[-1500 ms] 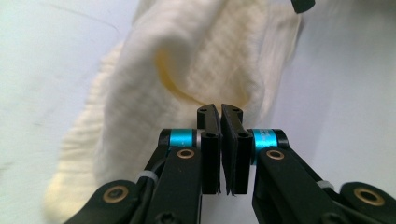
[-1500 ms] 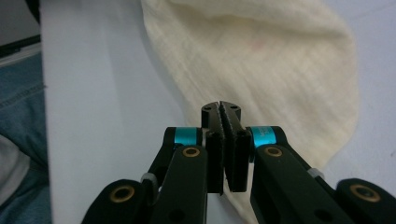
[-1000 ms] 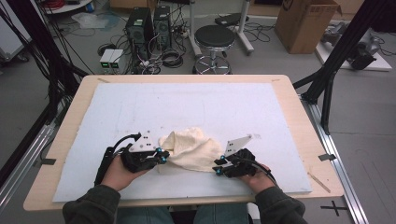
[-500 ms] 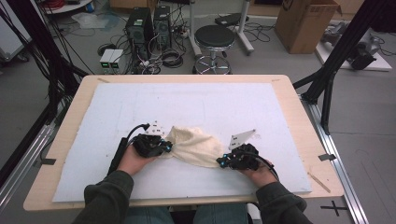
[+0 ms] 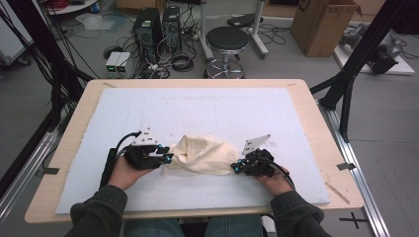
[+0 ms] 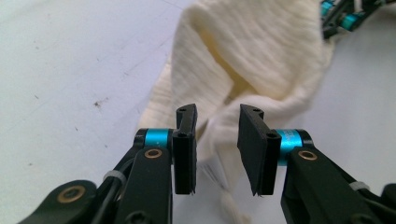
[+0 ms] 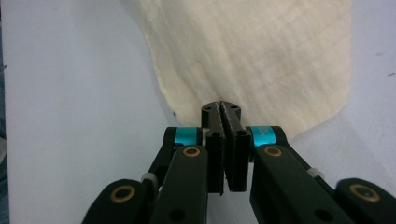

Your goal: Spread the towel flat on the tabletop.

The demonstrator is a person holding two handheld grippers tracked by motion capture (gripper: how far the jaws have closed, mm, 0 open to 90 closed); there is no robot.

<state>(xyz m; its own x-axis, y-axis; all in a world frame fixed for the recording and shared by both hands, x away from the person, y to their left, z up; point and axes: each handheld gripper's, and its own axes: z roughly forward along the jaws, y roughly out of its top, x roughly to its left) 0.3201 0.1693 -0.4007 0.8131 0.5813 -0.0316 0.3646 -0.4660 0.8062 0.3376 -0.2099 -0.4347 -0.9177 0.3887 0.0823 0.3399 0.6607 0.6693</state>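
Observation:
A crumpled cream cloth (image 5: 205, 154) lies on the white mat (image 5: 222, 108), near the person's edge of the table. My left gripper (image 5: 168, 158) is at the cloth's left end. In the left gripper view, the left gripper (image 6: 217, 116) stands open, with a folded corner of the cloth (image 6: 261, 51) lying in the gap between its jaws. My right gripper (image 5: 236, 168) is at the cloth's right end. In the right gripper view, the right gripper (image 7: 221, 107) is shut on the near edge of the cloth (image 7: 252, 51). The right gripper (image 6: 343, 16) also shows far off in the left gripper view.
The mat covers most of a wooden table (image 5: 316, 123), leaving wide bare mat beyond and beside the cloth. On the floor past the far edge are a round stool (image 5: 226, 39), computer towers (image 5: 158, 24) with cables, and a cardboard box (image 5: 323, 24).
Both hands have moved away from the person, carrying the cloth with them. The left gripper then eased back to the left, and the cloth now lies lower and more spread out.

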